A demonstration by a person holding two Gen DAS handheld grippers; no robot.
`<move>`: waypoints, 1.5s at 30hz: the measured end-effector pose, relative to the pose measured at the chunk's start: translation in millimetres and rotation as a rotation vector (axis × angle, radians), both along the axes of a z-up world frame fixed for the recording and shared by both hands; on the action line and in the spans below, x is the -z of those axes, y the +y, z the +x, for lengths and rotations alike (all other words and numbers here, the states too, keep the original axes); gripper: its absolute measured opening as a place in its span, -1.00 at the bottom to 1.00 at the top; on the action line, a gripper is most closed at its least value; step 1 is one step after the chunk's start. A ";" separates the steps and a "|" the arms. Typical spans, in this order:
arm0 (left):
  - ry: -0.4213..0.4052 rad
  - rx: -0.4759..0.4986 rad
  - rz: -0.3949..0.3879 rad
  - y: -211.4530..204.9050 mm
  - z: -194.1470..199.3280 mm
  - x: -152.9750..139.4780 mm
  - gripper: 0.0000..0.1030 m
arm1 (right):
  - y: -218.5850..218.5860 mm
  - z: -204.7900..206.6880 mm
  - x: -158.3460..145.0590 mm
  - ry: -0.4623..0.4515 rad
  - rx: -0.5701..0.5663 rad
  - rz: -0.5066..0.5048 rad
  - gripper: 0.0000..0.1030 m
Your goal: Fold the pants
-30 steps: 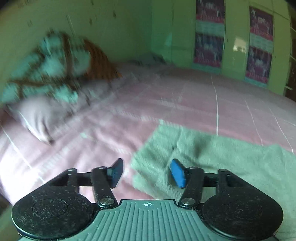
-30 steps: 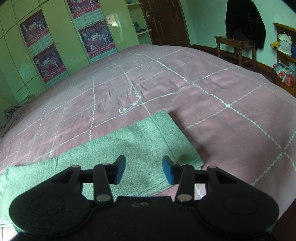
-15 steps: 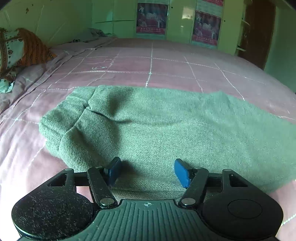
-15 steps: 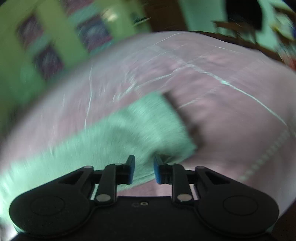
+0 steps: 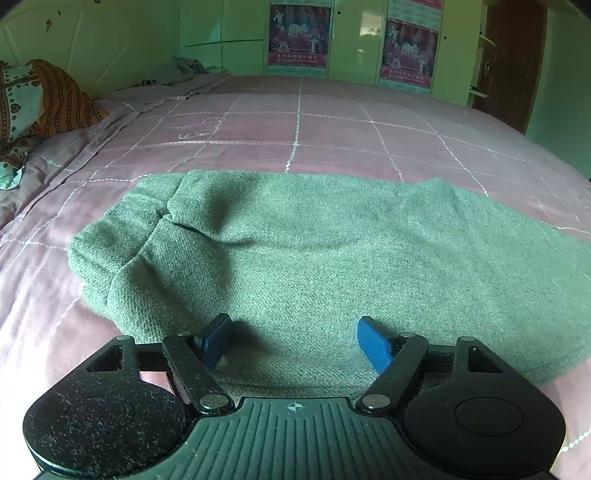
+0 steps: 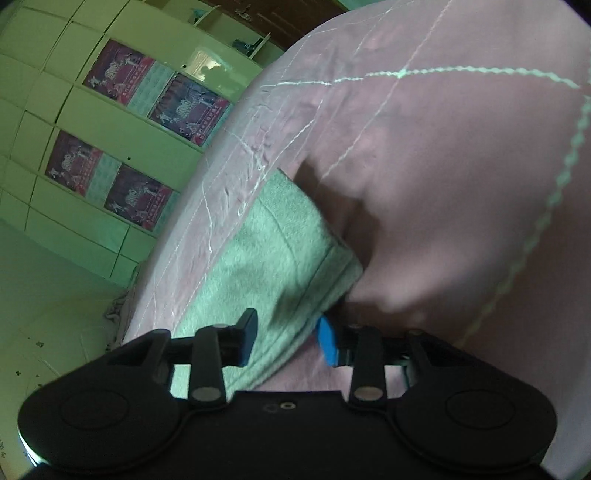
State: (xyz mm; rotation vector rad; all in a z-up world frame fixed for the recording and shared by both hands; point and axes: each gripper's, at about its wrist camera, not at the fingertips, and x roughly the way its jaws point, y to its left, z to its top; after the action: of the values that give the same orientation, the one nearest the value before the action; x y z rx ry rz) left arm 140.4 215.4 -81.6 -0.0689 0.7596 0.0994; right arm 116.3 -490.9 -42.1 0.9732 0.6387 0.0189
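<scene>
You had one pair of green pants (image 5: 332,258) on one pink bed (image 5: 332,125). You held two claws, the left claw (image 5: 295,339) and the right claw (image 6: 288,339), each with two blue fingertips (image 5: 373,343). Two posters (image 5: 299,33) showed on the wardrobe doors in the left view, and one patterned pillow (image 5: 40,99) lay at the bed's left edge.

The posters (image 5: 299,35) on the wardrobe doors at twelve o'clock in the left wrist view carry large stylised figures that seem to read "2010"; the smaller lines beneath stay too blurred to read
</scene>
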 end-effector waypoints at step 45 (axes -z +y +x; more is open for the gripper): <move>-0.003 -0.131 -0.086 57.3 -76.9 -3.6 0.47 | 475.5 25.0 -77.4 -0.204 -0.812 -0.902 -0.76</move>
State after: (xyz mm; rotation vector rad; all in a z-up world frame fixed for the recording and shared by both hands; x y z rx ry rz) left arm 63.5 272.8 -78.0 -0.2007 0.7562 0.1917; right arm 141.3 -15.4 35.3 -0.1938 0.7137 0.5002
